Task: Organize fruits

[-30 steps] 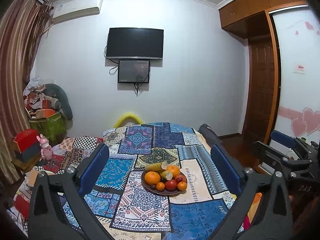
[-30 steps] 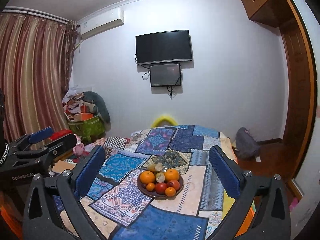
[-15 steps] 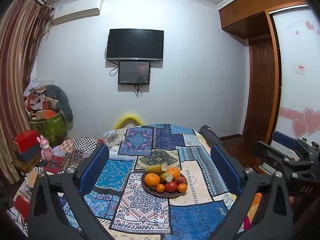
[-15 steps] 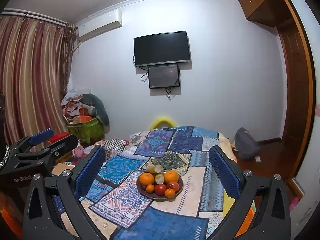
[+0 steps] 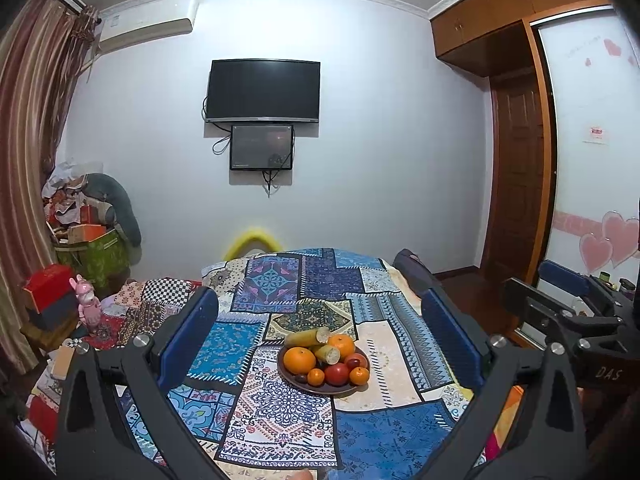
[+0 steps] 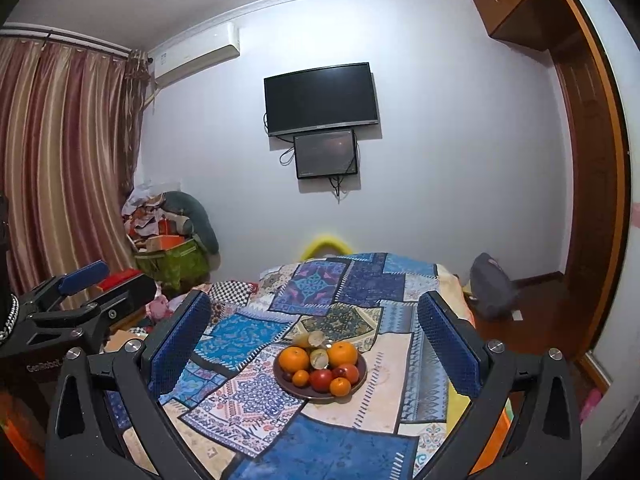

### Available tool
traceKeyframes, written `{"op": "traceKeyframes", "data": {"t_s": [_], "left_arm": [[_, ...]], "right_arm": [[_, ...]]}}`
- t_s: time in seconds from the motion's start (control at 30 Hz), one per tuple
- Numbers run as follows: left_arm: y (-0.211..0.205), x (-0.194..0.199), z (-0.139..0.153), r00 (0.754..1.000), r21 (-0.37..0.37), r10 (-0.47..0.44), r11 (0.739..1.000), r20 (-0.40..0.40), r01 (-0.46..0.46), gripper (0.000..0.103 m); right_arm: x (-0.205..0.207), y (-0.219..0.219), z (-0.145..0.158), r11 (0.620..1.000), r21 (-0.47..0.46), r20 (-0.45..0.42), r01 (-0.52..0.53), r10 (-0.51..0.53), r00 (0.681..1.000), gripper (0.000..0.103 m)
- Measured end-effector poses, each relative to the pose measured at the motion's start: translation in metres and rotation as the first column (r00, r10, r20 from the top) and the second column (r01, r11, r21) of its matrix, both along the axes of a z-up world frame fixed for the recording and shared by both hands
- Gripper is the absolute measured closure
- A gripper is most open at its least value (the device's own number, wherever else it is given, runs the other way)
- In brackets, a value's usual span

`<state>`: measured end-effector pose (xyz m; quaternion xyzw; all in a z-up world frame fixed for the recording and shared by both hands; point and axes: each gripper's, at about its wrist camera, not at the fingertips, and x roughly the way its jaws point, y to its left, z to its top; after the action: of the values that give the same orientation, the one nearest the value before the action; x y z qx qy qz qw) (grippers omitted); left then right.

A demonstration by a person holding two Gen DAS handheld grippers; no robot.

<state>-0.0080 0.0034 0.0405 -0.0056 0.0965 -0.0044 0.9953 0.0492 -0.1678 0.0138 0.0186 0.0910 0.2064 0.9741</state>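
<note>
Both grippers, left [image 5: 320,332] & right [image 6: 314,330], level, wide apart, empty, framing fruit bowl [image 5: 352,390] at lower center.

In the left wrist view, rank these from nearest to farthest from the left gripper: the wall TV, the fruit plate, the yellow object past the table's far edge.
1. Fruit plate: on the patchwork cloth, just ahead of the open left gripper.
2. Yellow object: beyond the table's far edge, slightly left.
3. Wall TV: high on the back wall, centre.
</note>
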Motion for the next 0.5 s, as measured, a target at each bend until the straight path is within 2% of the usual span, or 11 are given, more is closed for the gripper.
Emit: {"op": "traceKeyframes", "data": {"t_s": [0.5], "left_arm": [[-0.0017,-0.0014,0.0008,1.000,-0.005,-0.013,1.000,-0.002,0.013,0.000]], "right_arm": [[0.0003,0.0008,-0.0012,1.000,0.003,-0.005,0.007,-0.007,1.000,0.000]]}}
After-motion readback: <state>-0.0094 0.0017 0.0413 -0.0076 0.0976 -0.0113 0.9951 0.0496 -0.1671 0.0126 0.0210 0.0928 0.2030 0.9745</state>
